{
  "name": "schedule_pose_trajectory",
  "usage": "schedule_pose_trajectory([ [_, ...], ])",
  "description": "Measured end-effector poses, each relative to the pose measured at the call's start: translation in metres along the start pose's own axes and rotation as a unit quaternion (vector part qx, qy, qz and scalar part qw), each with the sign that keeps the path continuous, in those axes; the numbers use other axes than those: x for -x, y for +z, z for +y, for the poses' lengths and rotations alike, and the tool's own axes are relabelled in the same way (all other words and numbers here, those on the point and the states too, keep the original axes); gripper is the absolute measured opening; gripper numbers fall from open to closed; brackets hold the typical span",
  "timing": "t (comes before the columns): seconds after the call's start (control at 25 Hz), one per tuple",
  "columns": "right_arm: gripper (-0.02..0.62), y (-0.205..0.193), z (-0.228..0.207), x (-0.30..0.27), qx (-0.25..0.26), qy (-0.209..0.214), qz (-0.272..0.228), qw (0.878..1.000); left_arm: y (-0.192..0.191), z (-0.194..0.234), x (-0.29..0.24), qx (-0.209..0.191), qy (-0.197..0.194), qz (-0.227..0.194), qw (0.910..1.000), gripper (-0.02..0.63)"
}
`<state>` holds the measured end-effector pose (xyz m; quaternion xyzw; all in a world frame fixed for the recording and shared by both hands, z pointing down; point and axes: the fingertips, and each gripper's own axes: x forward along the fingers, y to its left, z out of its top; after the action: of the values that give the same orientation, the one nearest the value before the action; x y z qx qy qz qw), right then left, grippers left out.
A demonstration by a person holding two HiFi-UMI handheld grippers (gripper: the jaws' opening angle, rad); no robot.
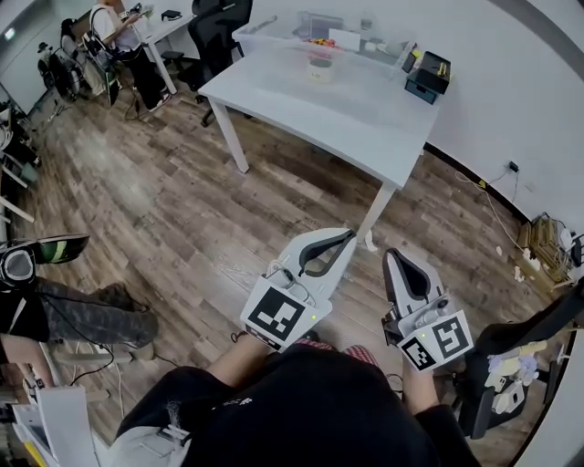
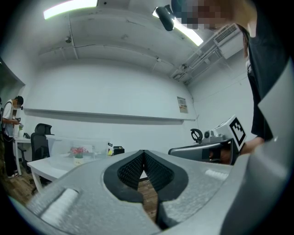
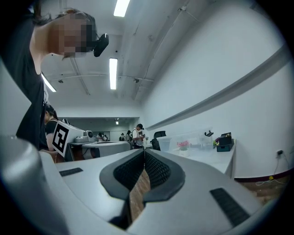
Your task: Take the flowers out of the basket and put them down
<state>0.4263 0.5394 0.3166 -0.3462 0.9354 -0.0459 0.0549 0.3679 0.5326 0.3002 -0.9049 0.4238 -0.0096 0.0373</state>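
Pink flowers [image 1: 321,47] stand in a small pale basket [image 1: 320,71] on the white table [image 1: 347,114], far ahead of both grippers. My left gripper [image 1: 348,236] is shut and holds nothing, out over the wooden floor short of the table. My right gripper [image 1: 393,254] is beside it, also shut and empty. The left gripper view has its shut jaw tips [image 2: 144,152] in front, the flowers [image 2: 78,151] small at the far left, and the right gripper [image 2: 209,148] alongside. Past the shut right gripper [image 3: 144,151] in its own view, the flowers [image 3: 183,144] show on the table.
A clear plastic bin [image 1: 310,25] and a black box [image 1: 429,75] sit at the table's back. Office chairs [image 1: 217,27] and people [image 1: 114,36] are at the far left. A table leg [image 1: 376,212] stands just ahead of the grippers. Cables [image 1: 497,214] lie along the right wall.
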Motion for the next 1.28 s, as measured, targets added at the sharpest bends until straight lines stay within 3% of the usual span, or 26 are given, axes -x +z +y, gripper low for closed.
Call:
schedule_pose_trajectory([
  [0.28, 0.012, -0.005, -0.005, 0.001, -0.003, -0.007, -0.002, 1.0, -0.011, -0.005, -0.003, -0.006, -0.009, 0.01, 0.9999, -0.009],
  [0.48, 0.012, -0.002, -0.024, -0.01, 0.006, -0.02, -0.012, 1.0, -0.016, 0.008, -0.011, -0.003, 0.005, 0.017, 0.9998, -0.009],
  [1.28, 0.012, 0.015, -0.09, -0.109, -0.001, 0.049, -0.026, 0.998, -0.005, 0.094, -0.073, 0.0, 0.066, 0.0, 0.9978, -0.009],
])
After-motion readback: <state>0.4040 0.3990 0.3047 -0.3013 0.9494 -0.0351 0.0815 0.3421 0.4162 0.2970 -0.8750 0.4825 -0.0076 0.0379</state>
